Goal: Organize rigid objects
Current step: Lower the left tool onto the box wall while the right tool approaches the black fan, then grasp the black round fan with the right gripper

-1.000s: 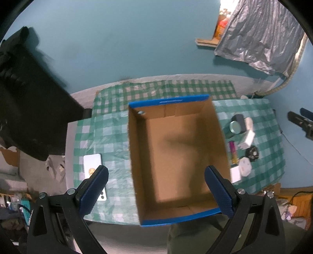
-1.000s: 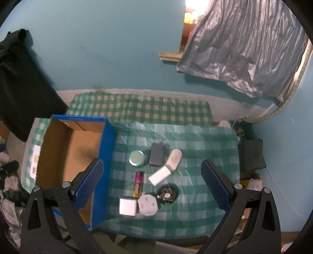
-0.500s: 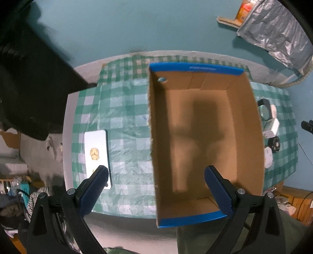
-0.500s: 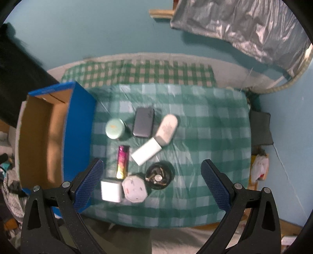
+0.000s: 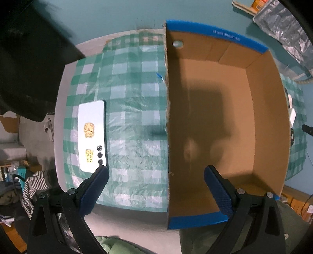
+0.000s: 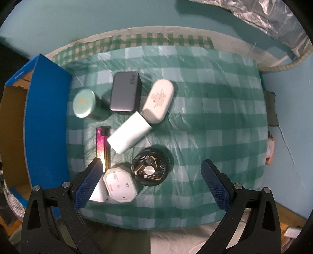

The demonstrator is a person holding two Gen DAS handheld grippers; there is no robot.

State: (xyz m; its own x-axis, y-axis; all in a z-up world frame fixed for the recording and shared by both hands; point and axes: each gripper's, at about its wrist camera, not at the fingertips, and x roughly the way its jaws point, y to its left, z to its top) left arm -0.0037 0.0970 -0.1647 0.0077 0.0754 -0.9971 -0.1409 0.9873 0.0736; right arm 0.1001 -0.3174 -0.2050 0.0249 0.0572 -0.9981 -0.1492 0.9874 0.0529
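Observation:
An empty cardboard box with blue edges [image 5: 268, 121] stands on the green checked table; its blue side shows in the right wrist view [image 6: 47, 121]. My left gripper [image 5: 155, 172] is open above the box's left wall. A white phone [image 5: 92, 134] lies left of it. My right gripper [image 6: 149, 166] is open above a cluster: a black fan [image 6: 150, 168], a white octagonal piece [image 6: 120, 185], a pink lighter [image 6: 102, 144], a white block [image 6: 130, 135], a white oval case [image 6: 158, 101], a grey power bank [image 6: 125, 91] and a green tin [image 6: 84, 103].
The checked cloth [image 6: 215, 127] ends at the table's near edge. A small white cube [image 6: 98, 192] sits behind my right gripper's left finger. Dark fabric [image 5: 29, 58] hangs at the far left. Silver foil sheeting [image 6: 254, 15] hangs on the teal wall.
Both grippers have come lower and closer to the table. The left view has shifted left, the box now on the right. The right view has closed in on the cluster.

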